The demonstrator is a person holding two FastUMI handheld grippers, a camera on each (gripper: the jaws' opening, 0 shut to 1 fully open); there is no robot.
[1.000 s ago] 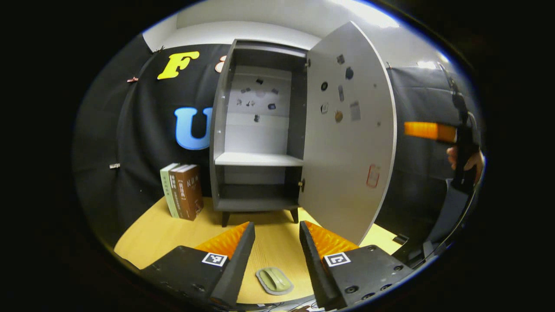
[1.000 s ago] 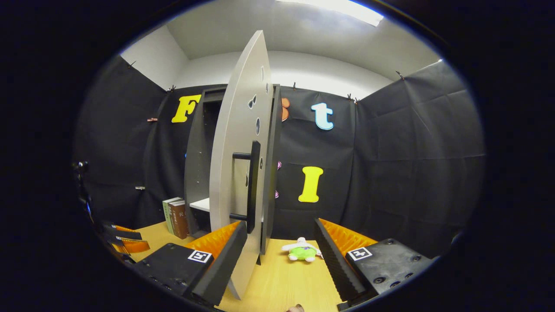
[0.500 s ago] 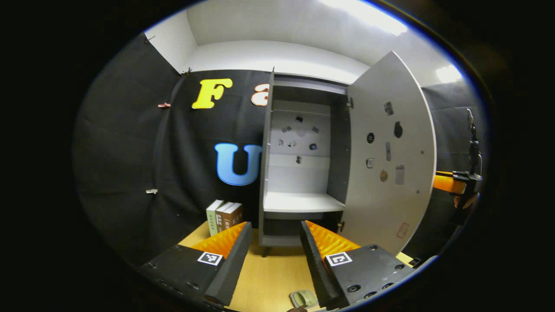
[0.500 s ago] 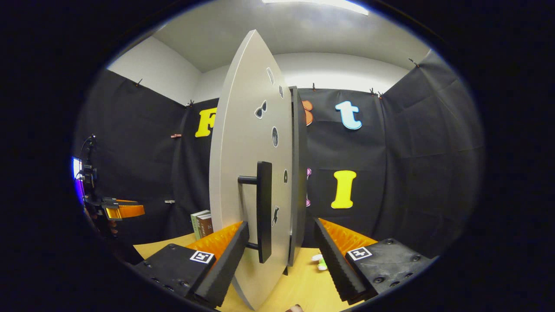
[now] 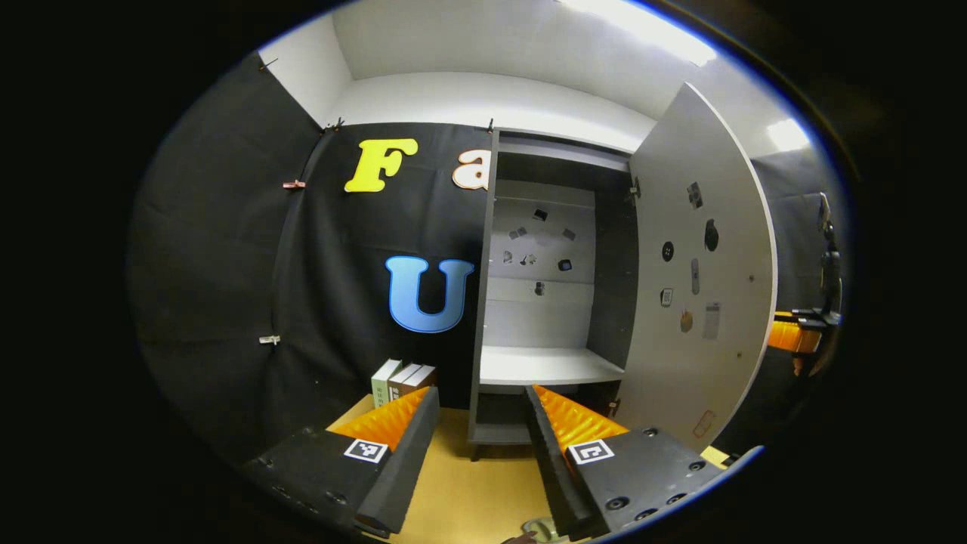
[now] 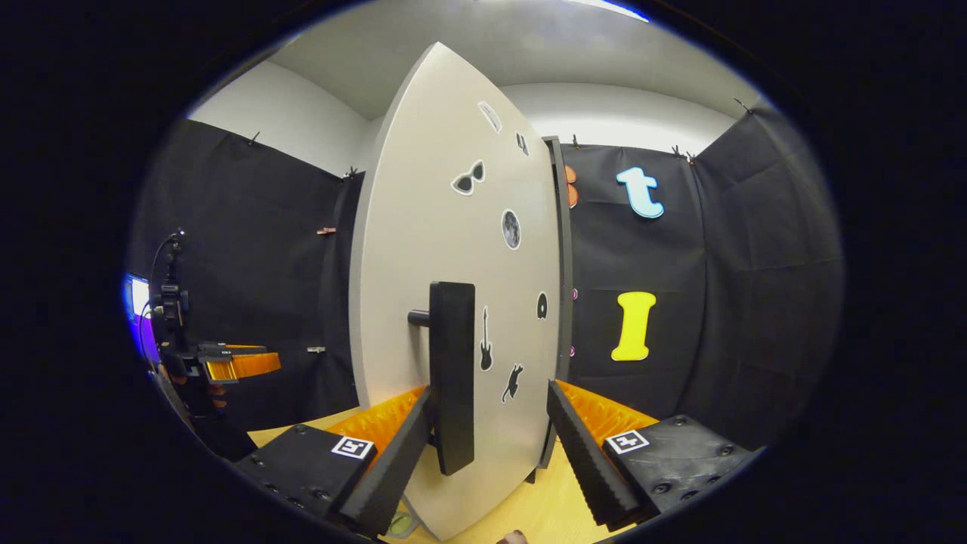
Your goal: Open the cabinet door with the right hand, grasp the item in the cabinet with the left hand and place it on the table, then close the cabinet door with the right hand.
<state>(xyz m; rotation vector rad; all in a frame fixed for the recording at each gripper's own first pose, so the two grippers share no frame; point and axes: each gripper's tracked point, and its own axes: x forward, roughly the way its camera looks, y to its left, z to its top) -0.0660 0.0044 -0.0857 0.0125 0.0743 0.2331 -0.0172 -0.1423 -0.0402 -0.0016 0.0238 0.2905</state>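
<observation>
In the left gripper view, going left to right: three books [image 5: 399, 378] stand upright side by side on the table [image 5: 461, 495], against the black wall and just left of the cabinet [image 5: 483, 302]. The one cabinet stands open. Inside it is one pale shelf [image 5: 548, 366], bare on top, with a dark compartment below it; several small stickers dot the back panel above. Its single door [image 5: 699, 302] swings out to the right, inner face showing, with about seven small stickers on it. Past the door's edge, at the far right, part of the other gripper shows, and below it a bit of the hand holding it.

At the bottom, the left gripper [image 5: 476, 423] has its two fingers spread wide with nothing between them; it hangs above the table in front of the cabinet. The item [image 5: 538, 527], a small greenish object, lies on the table at the lower edge, just beside the right-hand finger; little of it is visible.

In the right gripper view, going left to right: the other gripper shows at the far left. The door's outer face carries one dark vertical handle [image 6: 452, 374] and seven stickers. The right gripper [image 6: 491, 423] has its fingers spread wide; the handle stands just beside the left-hand finger, and whether it touches cannot be told.
</observation>
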